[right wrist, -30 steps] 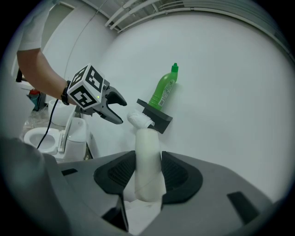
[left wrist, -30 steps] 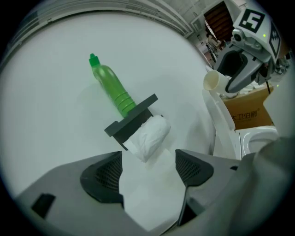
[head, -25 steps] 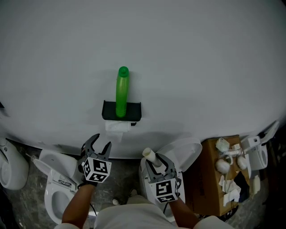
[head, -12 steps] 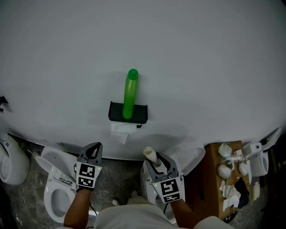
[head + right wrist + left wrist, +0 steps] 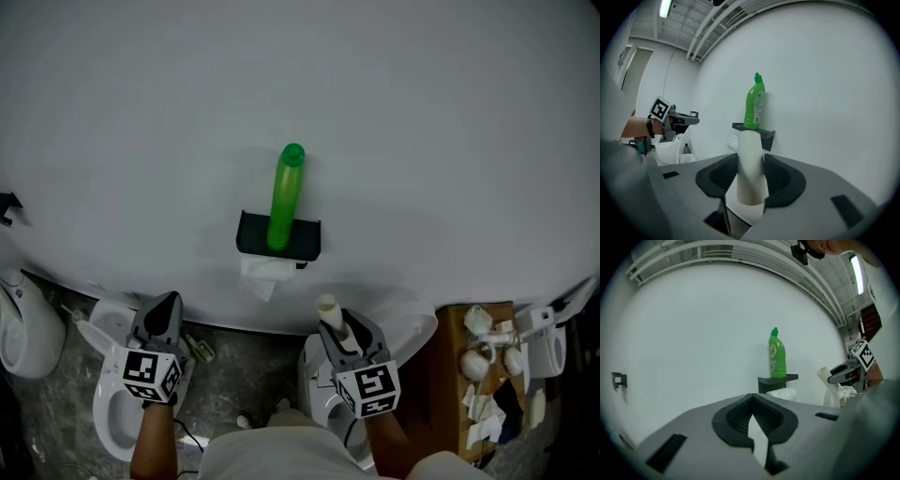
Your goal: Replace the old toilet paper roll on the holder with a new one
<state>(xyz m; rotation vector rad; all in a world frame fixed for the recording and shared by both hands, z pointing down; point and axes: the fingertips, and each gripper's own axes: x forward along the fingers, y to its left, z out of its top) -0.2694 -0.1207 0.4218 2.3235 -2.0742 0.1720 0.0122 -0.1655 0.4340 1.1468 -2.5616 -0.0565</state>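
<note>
The black holder (image 5: 251,232) sits mid-frame on the wall, with a tall green bottle (image 5: 283,197) on top. A bump could tip the bottle off. The left claw (image 5: 167,305), lower left, is clenched on nothing. The right claw (image 5: 341,332), lower middle, grips the cardboard tube (image 5: 327,308), which might slip out.

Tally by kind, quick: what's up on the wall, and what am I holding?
Green cleaner bottle: 1
Black wall holder: 1
Toilet paper hanging under it: 1
Cardboard tube, held: 1
Total: 4
</note>
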